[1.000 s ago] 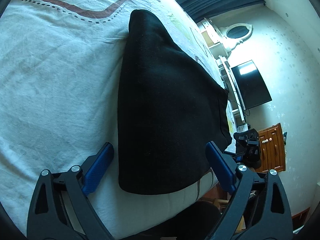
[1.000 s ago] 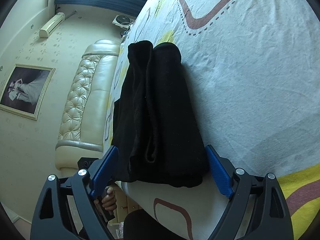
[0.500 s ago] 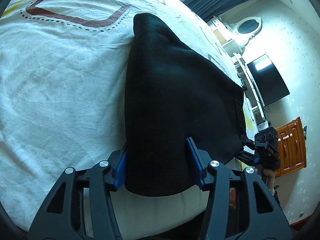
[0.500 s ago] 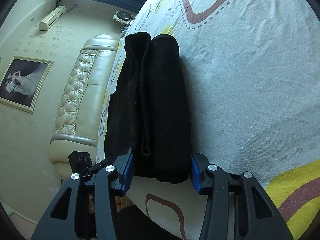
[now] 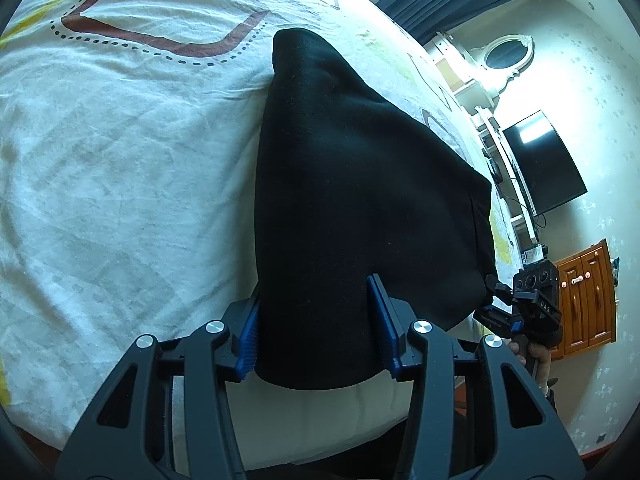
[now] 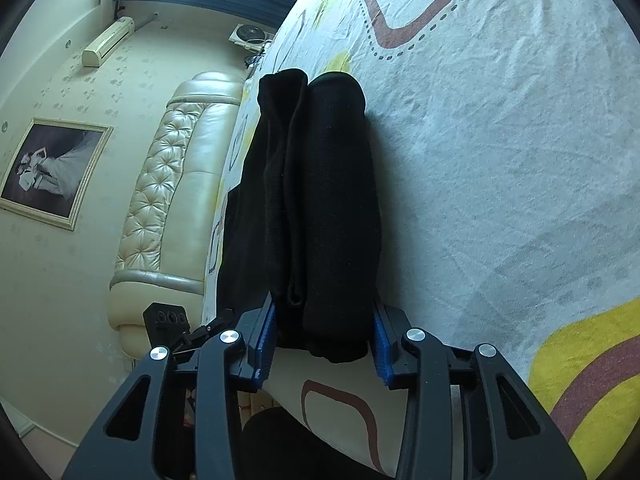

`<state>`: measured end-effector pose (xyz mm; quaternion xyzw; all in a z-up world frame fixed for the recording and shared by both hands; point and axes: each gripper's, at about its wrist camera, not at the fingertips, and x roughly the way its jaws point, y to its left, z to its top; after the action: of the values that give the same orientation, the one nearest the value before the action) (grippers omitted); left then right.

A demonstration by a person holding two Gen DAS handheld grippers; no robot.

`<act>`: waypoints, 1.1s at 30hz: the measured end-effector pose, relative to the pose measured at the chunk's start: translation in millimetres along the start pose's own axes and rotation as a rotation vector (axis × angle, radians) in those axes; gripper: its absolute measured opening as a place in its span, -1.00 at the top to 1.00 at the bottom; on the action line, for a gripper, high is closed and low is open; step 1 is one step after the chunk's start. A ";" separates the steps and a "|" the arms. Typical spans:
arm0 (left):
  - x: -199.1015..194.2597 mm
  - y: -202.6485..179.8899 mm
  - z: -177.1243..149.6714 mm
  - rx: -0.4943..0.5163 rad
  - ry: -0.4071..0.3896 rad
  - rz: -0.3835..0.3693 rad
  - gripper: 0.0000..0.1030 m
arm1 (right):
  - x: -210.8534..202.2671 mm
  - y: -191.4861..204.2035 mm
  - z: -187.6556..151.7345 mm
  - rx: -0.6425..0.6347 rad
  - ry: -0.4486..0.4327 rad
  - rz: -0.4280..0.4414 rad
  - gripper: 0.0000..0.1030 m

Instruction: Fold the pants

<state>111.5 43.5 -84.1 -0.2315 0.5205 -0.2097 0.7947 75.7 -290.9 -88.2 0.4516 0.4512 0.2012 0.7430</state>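
The black pants [image 5: 352,184] lie folded lengthwise on the white patterned bed sheet [image 5: 120,160], near the bed's edge. My left gripper [image 5: 316,340] is shut on one near corner of the pants, its blue pads pressing the cloth from both sides. My right gripper [image 6: 324,344] is shut on the other near end of the pants [image 6: 320,200], where the stacked layers show. The right gripper also shows in the left wrist view [image 5: 520,308], at the pants' far corner. The left gripper shows in the right wrist view [image 6: 180,324].
The sheet [image 6: 500,160] spreads wide beyond the pants. A padded cream headboard [image 6: 172,200] stands at one end. A dresser with mirror [image 5: 500,60], a wall TV [image 5: 544,160] and a wooden cabinet [image 5: 588,292] stand past the bed.
Both grippers went from wide open to shut on the pants' near edge. Both have moved in closer to the cloth.
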 end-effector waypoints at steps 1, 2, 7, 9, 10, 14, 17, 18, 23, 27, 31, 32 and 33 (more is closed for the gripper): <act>-0.1 0.0 0.3 0.001 0.000 0.001 0.09 | -0.6 -0.2 0.0 0.000 0.000 0.001 0.22; -0.2 -0.1 0.4 0.002 0.001 0.003 0.10 | -0.3 1.0 -0.4 0.002 -0.002 0.002 0.23; -2.9 1.7 0.4 -0.004 0.007 0.001 0.11 | -1.8 2.9 -1.0 0.004 0.004 0.007 0.25; -3.8 2.6 -0.3 -0.005 0.012 0.001 0.11 | -2.8 2.6 -1.8 0.003 0.009 0.006 0.25; -4.1 3.4 -0.9 -0.005 0.014 0.000 0.11 | -2.8 2.8 -2.4 0.006 0.011 0.007 0.25; -7.0 6.8 -3.2 -0.006 0.021 -0.003 0.11 | -3.3 2.2 -3.9 0.009 0.021 0.009 0.25; -9.7 8.9 -4.1 -0.017 0.023 -0.011 0.12 | -3.2 2.2 -4.0 0.015 0.022 0.012 0.25; -10.6 9.7 -3.9 -0.019 0.024 -0.011 0.12 | -3.3 2.0 -4.0 0.017 0.023 0.014 0.25; -14.4 11.9 -3.9 -0.019 0.021 -0.010 0.13 | -3.0 3.6 -6.1 0.018 0.031 0.012 0.25; -14.8 12.4 -3.7 -0.018 0.022 -0.011 0.13 | -3.6 3.5 -7.3 0.018 0.035 0.012 0.25; -14.6 12.3 -4.3 -0.016 0.022 -0.011 0.13 | -3.9 2.9 -7.7 0.017 0.039 0.013 0.25; -14.6 12.2 -4.6 -0.017 0.022 -0.010 0.13 | -3.6 2.2 -7.1 0.018 0.039 0.012 0.25; -14.3 12.2 -4.6 -0.018 0.023 -0.010 0.13 | -3.3 1.3 -6.9 0.019 0.039 0.012 0.25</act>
<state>103.1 60.8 -82.4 -0.2389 0.5302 -0.2116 0.7855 68.3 -289.2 -86.7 0.4575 0.4648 0.2099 0.7284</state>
